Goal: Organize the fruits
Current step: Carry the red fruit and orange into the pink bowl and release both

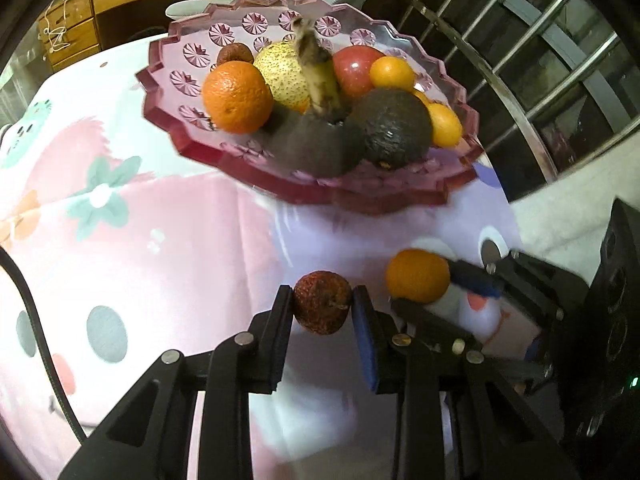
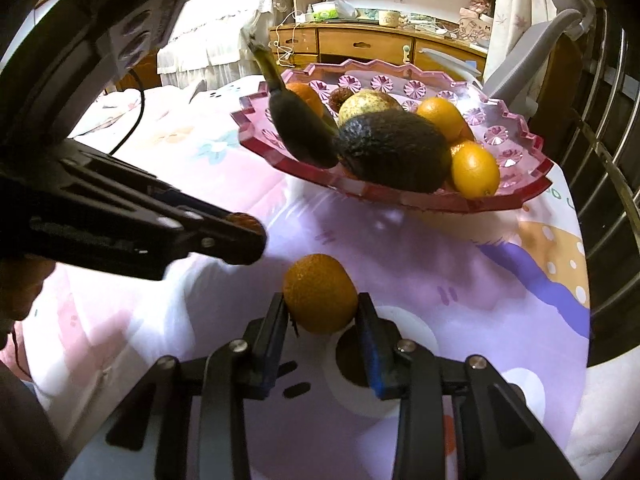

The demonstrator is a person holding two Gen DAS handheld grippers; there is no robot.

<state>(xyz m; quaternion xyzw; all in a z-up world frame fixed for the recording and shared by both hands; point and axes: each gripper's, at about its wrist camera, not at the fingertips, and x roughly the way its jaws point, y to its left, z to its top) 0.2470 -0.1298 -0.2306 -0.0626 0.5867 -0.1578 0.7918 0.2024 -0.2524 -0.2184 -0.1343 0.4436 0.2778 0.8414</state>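
Left hand-held gripper [image 1: 322,307] clamps lychee [image 1: 322,302] | right hand-held gripper [image 2: 321,312] clamps orange [image 2: 320,293] | cartoon-print cloth [image 1: 160,240]

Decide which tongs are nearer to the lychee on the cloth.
Left. The left tongs are shut on the lychee; the right tongs, beside them, grip an orange.

Your left tool [image 1: 322,300] grips a reddish-brown lychee [image 1: 322,302] between its pads, above the patterned cloth [image 1: 168,248]. Just to its right, the right tool [image 1: 424,286] pinches a small orange [image 1: 417,276]. Beyond them sits the pink bowl [image 1: 168,104] — oranges, an avocado [image 1: 392,128], a dark banana [image 1: 316,80] inside.
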